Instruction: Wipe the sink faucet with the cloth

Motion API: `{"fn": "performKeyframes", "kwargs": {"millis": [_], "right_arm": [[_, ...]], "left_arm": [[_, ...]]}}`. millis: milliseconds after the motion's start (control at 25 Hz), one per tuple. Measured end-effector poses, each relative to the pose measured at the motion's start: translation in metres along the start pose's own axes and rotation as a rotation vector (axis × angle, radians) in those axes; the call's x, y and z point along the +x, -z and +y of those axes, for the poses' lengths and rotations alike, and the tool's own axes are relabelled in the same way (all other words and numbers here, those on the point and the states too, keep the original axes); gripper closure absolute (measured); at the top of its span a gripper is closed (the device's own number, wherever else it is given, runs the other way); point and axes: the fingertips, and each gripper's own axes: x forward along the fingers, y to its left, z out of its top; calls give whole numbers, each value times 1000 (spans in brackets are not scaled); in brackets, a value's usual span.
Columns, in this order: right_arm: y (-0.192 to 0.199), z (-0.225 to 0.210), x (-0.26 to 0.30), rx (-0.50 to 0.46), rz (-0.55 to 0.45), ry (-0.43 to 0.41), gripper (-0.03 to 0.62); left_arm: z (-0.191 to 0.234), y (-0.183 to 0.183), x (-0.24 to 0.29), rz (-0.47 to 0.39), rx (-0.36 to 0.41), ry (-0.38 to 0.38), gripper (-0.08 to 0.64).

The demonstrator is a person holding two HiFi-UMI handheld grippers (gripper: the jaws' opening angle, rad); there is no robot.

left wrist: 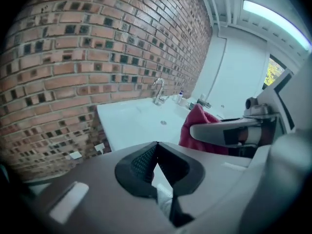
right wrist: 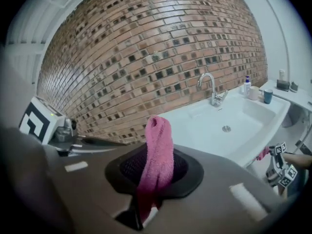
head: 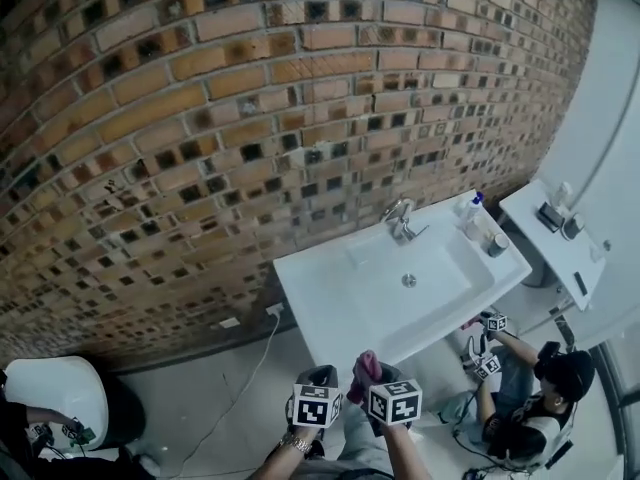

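A white sink point(head: 330, 293) hangs on the brick wall, with a chrome faucet point(head: 401, 218) at its back edge. The faucet point(right wrist: 210, 88) also shows in the right gripper view, and the faucet point(left wrist: 158, 90) shows far off in the left gripper view. My right gripper point(head: 366, 376) is shut on a pink cloth point(right wrist: 157, 160), which sticks up between its jaws; the cloth point(head: 364, 368) shows at the bottom of the head view. My left gripper point(head: 318, 380) is shut with nothing in it, beside the right one. Both are held well short of the sink's front edge.
A spray bottle point(head: 470, 208) and a dark cup point(head: 497, 244) stand on the sink's right end. A white shelf point(head: 560, 248) with small items lies to the right. A person point(head: 535, 398) crouches below the sink at right. A cable point(head: 250, 368) runs across the floor.
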Motion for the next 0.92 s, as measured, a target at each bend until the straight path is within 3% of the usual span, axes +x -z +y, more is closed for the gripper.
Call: {"fn": "performKeyframes", "kwargs": {"millis": [160, 320, 440, 560, 680, 920], "right_arm": [[36, 45, -34, -40, 43, 6, 534], [17, 59, -59, -60, -27, 23, 532], [13, 69, -75, -47, -77, 10, 532], [8, 80, -97, -62, -116, -1, 532], [6, 74, -113, -70, -137, 9, 534], [40, 32, -142, 43, -119, 47, 534]], "left_arm": [[-14, 17, -38, -5, 4, 13, 552], [-33, -4, -58, -69, 11, 59, 552], [-49, -4, -66, -77, 52, 72, 552], [-64, 1, -72, -78, 35, 81, 552], [-80, 0, -72, -85, 60, 81, 552], [-135, 28, -65, -49, 97, 139, 553]]}}
